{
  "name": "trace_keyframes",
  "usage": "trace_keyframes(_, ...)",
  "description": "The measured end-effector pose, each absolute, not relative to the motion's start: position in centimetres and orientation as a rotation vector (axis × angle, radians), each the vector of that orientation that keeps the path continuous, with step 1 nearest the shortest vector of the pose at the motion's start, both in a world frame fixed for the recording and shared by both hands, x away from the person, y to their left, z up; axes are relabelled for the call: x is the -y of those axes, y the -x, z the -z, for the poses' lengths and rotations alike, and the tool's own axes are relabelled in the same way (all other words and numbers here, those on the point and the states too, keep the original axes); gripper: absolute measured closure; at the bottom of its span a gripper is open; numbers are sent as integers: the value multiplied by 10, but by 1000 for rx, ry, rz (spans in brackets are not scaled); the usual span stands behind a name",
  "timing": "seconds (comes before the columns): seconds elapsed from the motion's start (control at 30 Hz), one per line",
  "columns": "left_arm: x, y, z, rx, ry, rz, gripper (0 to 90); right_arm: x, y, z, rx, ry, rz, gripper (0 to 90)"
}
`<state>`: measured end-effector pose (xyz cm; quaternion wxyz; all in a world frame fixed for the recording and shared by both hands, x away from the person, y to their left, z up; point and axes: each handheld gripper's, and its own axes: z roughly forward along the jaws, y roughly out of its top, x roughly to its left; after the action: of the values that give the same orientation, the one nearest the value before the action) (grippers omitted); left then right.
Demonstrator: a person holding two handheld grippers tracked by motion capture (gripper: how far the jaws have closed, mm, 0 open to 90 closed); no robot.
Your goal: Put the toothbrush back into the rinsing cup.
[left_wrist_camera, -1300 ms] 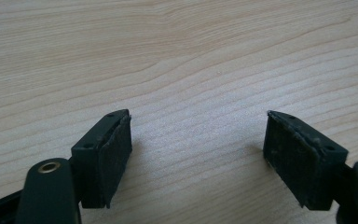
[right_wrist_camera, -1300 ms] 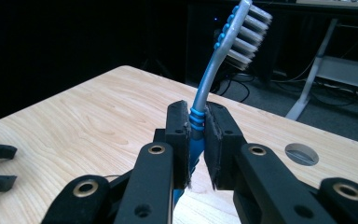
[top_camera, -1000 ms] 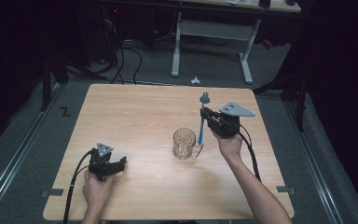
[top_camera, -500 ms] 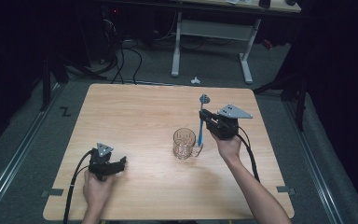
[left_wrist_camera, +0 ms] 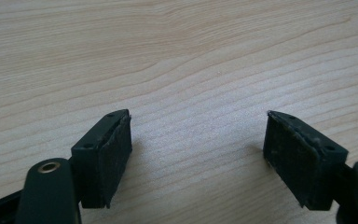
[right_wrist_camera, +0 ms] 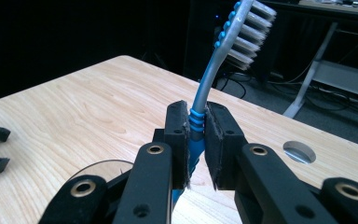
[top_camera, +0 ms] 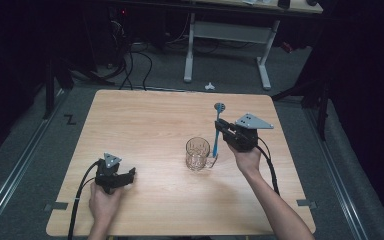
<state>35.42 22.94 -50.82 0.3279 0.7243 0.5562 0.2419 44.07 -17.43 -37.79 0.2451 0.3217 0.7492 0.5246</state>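
A blue toothbrush [top_camera: 217, 131] stands nearly upright, bristled head up, with my right gripper [top_camera: 223, 131] shut on its handle just right of a clear glass mug [top_camera: 197, 154] at the table's middle. In the right gripper view the toothbrush [right_wrist_camera: 214, 70] rises between the pads of the right gripper [right_wrist_camera: 196, 135], and the mug's rim [right_wrist_camera: 98, 168] shows below the jaws. My left gripper [top_camera: 130, 175] rests on the table at the front left, open, with nothing between its fingers. The left gripper view shows the left gripper [left_wrist_camera: 198, 154] with jaws wide apart over bare wood.
The wooden table [top_camera: 145, 120] has free room at its back and left. Behind it on the grey floor stand a white desk frame [top_camera: 225, 45] and black cables [top_camera: 130, 60]. A small white object [top_camera: 209, 86] lies on the floor past the far edge.
The right gripper has shifted slightly with the toothbrush held upright beside the mug. The left gripper has stayed in place.
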Motion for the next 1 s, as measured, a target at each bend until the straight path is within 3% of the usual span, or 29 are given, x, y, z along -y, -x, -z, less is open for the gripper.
trace_keyframes(1.0, -229, -354, 508, -1456, -1896, -633, 240, 176, -426, 375, -2124, -843, -1381, 800)
